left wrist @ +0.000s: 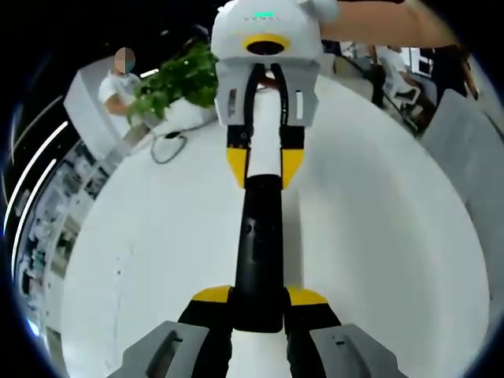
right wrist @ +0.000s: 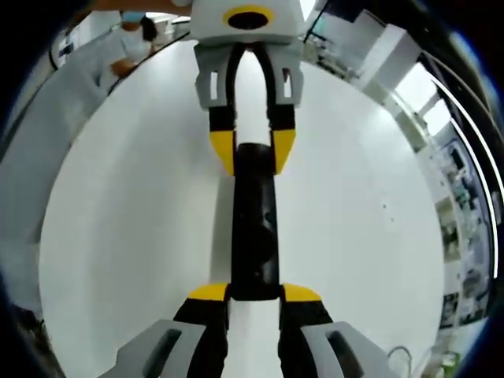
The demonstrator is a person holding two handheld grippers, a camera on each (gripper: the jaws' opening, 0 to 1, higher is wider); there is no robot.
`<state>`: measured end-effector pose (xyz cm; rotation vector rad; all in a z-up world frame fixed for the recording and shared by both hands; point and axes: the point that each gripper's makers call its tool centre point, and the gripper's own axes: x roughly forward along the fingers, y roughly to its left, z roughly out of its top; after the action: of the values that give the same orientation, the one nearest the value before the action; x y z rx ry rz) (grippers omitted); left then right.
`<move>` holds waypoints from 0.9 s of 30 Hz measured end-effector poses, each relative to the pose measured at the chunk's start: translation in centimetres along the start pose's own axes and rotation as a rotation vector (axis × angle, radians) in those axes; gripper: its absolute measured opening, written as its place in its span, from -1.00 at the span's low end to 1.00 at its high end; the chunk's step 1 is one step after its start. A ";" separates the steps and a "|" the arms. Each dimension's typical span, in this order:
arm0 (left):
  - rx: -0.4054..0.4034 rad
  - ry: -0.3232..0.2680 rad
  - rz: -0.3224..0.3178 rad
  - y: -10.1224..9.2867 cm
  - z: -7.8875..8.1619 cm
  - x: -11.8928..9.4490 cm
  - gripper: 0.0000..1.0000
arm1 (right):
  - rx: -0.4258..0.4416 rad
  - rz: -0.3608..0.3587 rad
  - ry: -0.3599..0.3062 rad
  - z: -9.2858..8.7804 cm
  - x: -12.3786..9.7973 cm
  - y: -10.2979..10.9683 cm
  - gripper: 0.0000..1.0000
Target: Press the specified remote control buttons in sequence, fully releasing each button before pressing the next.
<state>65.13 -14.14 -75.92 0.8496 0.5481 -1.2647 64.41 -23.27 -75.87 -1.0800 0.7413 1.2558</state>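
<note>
A long black remote control [left wrist: 258,236] lies lengthwise over the white table [left wrist: 378,236], held at both ends. My left gripper [left wrist: 258,298] rises from the bottom of the left gripper view, its yellow-tipped jaws shut on the remote's near end. My right gripper [left wrist: 264,164] comes in from the top and clamps the far end. The right gripper view mirrors this: the remote [right wrist: 256,228] runs up the middle, my right gripper [right wrist: 256,293] is shut on its near end, and my left gripper [right wrist: 253,150] grips the far end. The buttons are too dark to make out.
A green leafy plant [left wrist: 177,83] and a looped dark cable [left wrist: 168,147] sit at the table's far left edge. A person [left wrist: 118,87] sits beyond them. Grey panels [left wrist: 465,134] stand to the right. Another person [right wrist: 130,43] is at a far desk.
</note>
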 end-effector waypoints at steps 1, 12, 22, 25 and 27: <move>-0.005 0.003 -0.003 0.0 -0.1 0.2 -0.54 | 0.001 0.002 -0.001 -0.1 0.1 -0.1 -0.60; -0.014 0.038 -0.018 0.8 -1.1 1.3 -0.53 | 0.000 0.008 0.008 -0.4 1.7 -1.0 -0.60; -0.001 0.067 -0.029 1.0 -1.3 1.7 -0.54 | 0.002 0.015 0.012 -0.8 2.2 -1.2 -0.60; 0.000 0.072 -0.029 1.1 -1.3 1.8 -0.53 | 0.001 0.016 0.018 -0.9 2.3 -1.3 -0.60; 0.002 0.072 -0.030 1.0 -1.2 1.7 -0.53 | -0.001 0.017 0.022 -1.0 2.4 -1.3 -0.60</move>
<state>66.60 -14.14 -77.69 0.8939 0.6196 -1.2658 66.24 -23.30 -78.17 -1.0921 0.7685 1.2608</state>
